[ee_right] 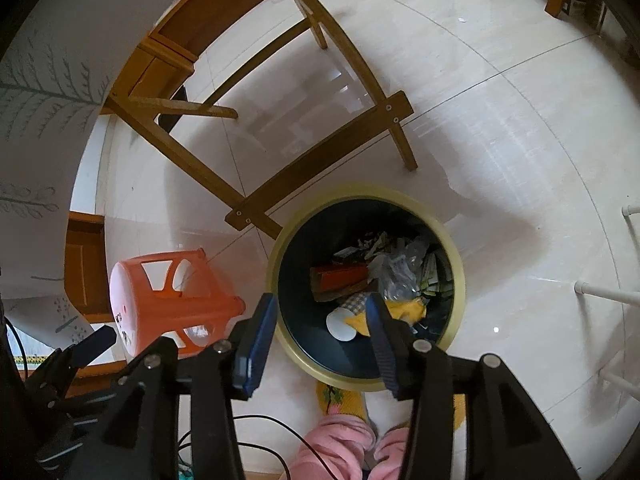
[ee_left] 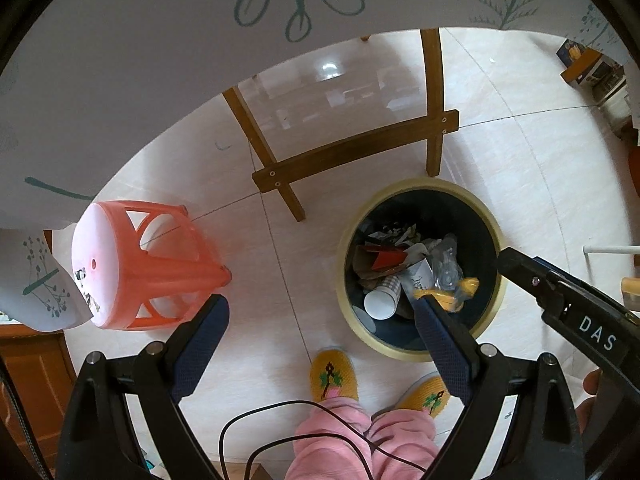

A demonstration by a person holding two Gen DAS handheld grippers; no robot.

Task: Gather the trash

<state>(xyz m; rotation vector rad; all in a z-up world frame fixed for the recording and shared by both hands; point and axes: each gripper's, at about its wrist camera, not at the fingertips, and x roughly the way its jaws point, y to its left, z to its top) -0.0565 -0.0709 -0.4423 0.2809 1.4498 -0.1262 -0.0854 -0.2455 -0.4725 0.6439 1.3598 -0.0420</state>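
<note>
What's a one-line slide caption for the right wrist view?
Open right gripper poised over the trash bin, which holds a paper cup and wrappers, beside an orange stool.

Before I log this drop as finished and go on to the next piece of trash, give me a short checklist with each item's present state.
1. Right gripper empty: ok, jaws apart, nothing between them.
2. Left gripper empty: ok, jaws wide, nothing held.
3. Yellow wrapper inside the trash bin: ok, lying on the pile by the paper cup.
4. Trash below the bin's rim: ok.
5. Floor around the bin free of dropped trash: ok where visible.
6. Orange stool clear of the bin: ok, apart.
</note>
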